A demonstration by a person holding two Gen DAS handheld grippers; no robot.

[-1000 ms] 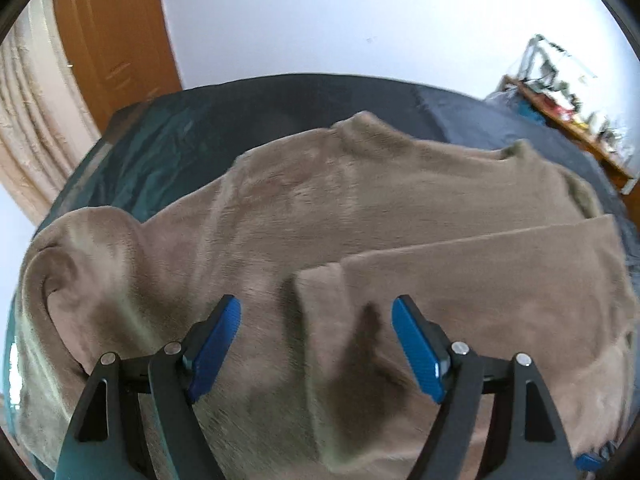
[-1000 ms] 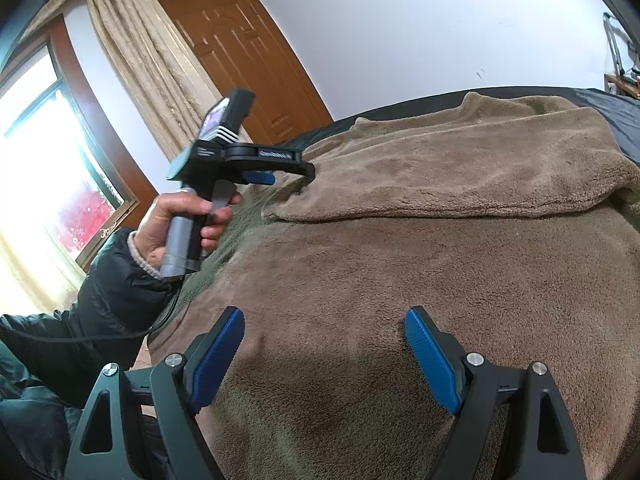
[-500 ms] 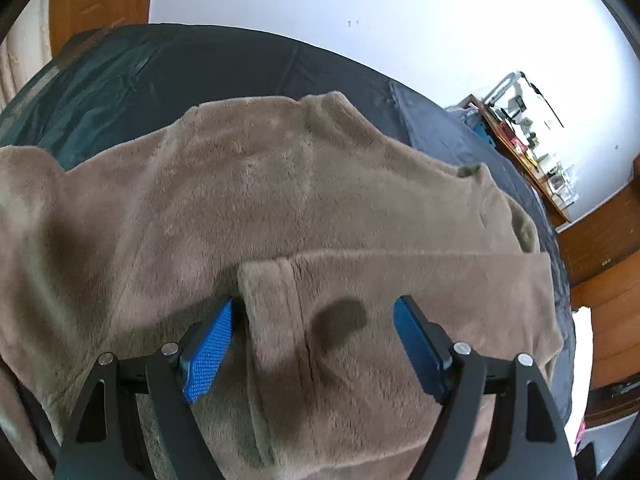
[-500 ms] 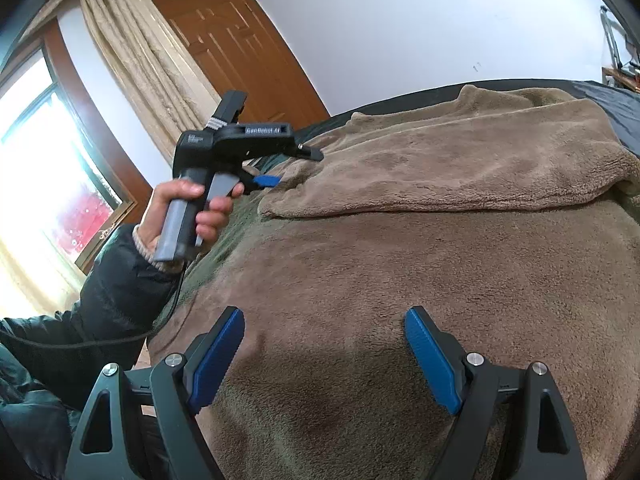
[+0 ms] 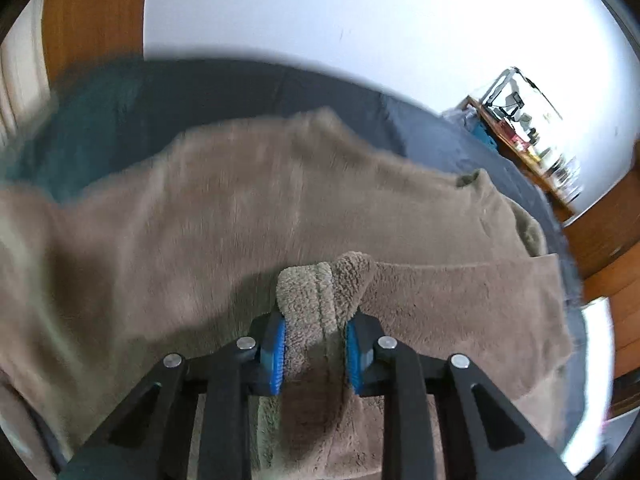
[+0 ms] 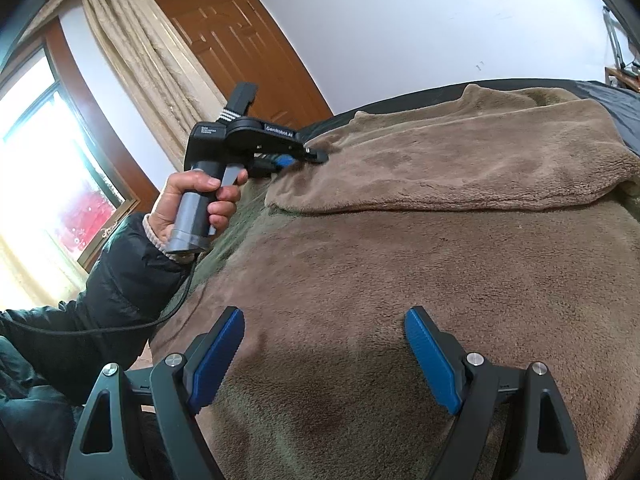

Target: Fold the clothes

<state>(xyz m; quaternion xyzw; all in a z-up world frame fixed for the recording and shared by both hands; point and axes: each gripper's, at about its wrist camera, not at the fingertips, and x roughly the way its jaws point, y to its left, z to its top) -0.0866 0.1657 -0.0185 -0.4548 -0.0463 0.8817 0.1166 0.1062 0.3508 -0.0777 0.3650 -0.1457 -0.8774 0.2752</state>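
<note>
A brown fleece garment (image 5: 224, 208) lies spread over the bed and fills the right wrist view (image 6: 400, 264). One sleeve (image 6: 460, 160) is folded across its body. My left gripper (image 5: 314, 320) has its jaws closing on the sleeve's cuff (image 5: 320, 288), and the blue pads press the bunched fleece from both sides. From the right wrist camera the left gripper (image 6: 310, 156) is at the sleeve's left end, held by a person's hand (image 6: 200, 196). My right gripper (image 6: 324, 330) hovers open just over the near part of the garment, nothing between its fingers.
A dark bedspread (image 5: 208, 92) shows beyond the garment. A wooden door (image 6: 240, 48), a beige curtain (image 6: 140, 60) and a bright window (image 6: 40, 160) stand to the left. A cluttered shelf (image 5: 520, 128) is at the far right. A black jacket sleeve (image 6: 120, 280) reaches in from the lower left.
The left gripper moved onto the sleeve's cuff, closed on it and bunched the fleece between its pads. The right gripper stayed still and open.
</note>
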